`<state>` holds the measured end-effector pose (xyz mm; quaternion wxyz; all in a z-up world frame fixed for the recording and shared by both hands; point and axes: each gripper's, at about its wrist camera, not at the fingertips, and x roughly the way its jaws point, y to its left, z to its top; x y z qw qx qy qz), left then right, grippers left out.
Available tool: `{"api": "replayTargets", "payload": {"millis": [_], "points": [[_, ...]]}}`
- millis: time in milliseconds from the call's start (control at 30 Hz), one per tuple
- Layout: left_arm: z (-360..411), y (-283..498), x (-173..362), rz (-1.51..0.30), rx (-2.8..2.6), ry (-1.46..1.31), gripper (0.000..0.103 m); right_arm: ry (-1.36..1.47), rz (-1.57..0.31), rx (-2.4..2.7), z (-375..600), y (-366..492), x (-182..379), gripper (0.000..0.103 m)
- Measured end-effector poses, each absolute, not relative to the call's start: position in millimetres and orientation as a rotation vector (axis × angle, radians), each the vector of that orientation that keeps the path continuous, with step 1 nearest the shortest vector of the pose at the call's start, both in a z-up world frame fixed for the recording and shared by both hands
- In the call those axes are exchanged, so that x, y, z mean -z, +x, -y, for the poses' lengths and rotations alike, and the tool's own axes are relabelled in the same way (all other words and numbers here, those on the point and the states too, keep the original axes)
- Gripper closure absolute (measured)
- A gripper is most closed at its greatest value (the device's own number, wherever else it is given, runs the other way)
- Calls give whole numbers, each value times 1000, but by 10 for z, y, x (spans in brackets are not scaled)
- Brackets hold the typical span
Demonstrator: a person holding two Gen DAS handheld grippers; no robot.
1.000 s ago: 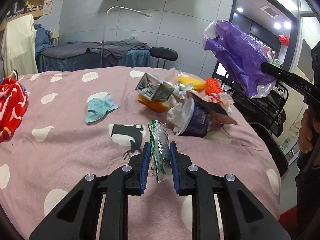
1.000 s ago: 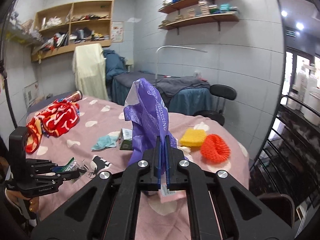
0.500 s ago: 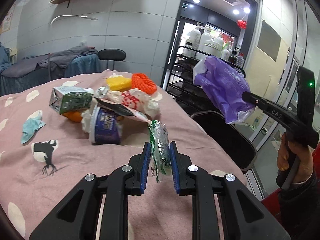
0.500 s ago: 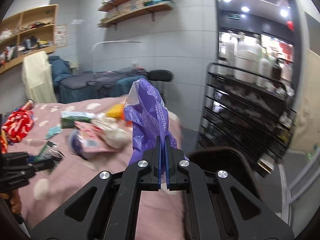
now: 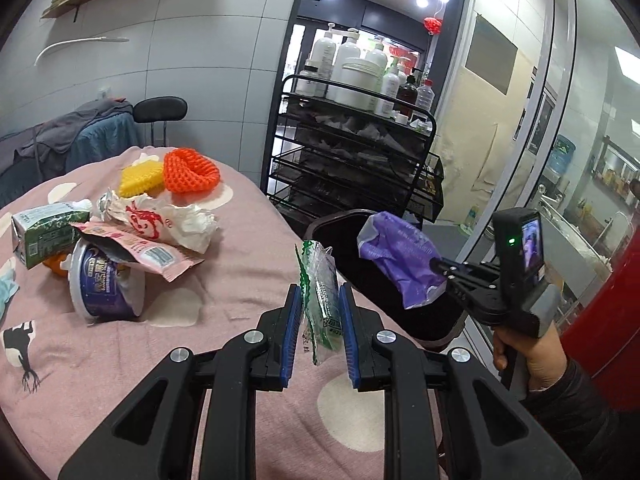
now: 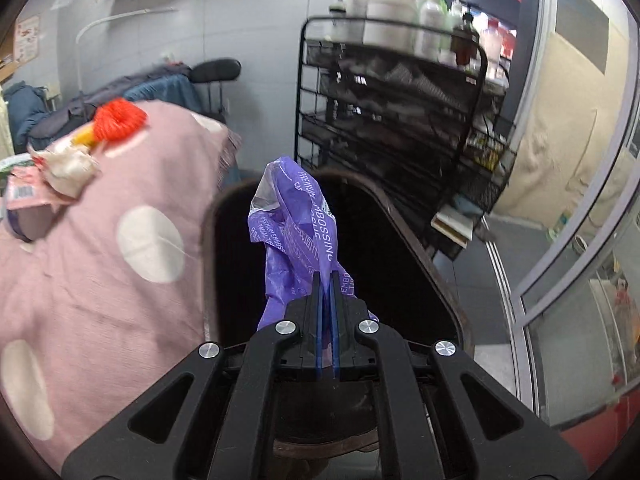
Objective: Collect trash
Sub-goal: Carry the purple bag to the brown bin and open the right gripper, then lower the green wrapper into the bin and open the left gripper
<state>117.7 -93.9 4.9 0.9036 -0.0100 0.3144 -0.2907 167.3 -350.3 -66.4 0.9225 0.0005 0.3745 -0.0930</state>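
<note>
My right gripper (image 6: 327,280) pinches a crumpled purple plastic wrapper (image 6: 298,236), which hangs just ahead of its tips over the dark open bin (image 6: 420,240). My left gripper (image 5: 319,308) clamps a green-and-clear plastic packet (image 5: 320,292) upright between its blue pads (image 5: 291,332), above the pink spotted cloth (image 5: 240,280).

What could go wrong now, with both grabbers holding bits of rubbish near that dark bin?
The green wrapper in the left gripper is still over the pink cloth; let go now, it would probably miss the bin.

The purple bag in the right gripper is light and floppy; it might cling to the pads or drift past the rim.
</note>
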Motion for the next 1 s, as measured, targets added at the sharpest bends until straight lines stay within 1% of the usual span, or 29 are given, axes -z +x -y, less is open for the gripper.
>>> {"api": "replayTargets", "payload": {"millis": [100,233,333,367,433,467,500,667,733,767,800,1000], "points": [[1037,1180,-60,-651,614,0,83,20,-841,200,3571,1796,896,99],[1148,1183,-43,-664,640,5,83,43,-885,211,3615,1879,1047,99],[1222,1175,-27,-670,654,16,83,54,-893,207,3617,1892,1086,94],[1243,1169,-26,-671,657,20,83,56,-893,206,3615,1883,1097,89],[1281,1163,-20,-672,665,26,83,65,-892,208,3619,1867,1104,66],[1301,1163,-23,-673,667,28,83,74,-879,218,3630,1849,1086,45],[1320,1162,-24,-673,670,31,83,80,-860,225,3635,1821,1064,36],[1428,1190,-32,-684,695,34,83,106,-822,227,3630,1689,945,36],[1486,1206,-30,-683,702,46,83,108,-796,219,3599,1608,872,34],[1535,1220,-30,-682,706,55,83,107,-786,218,3588,1574,845,30],[1573,1239,-31,-685,712,59,83,106,-772,216,3569,1526,812,28],[1835,1382,-33,-707,748,78,83,112,-706,181,3445,1241,622,27]]}}
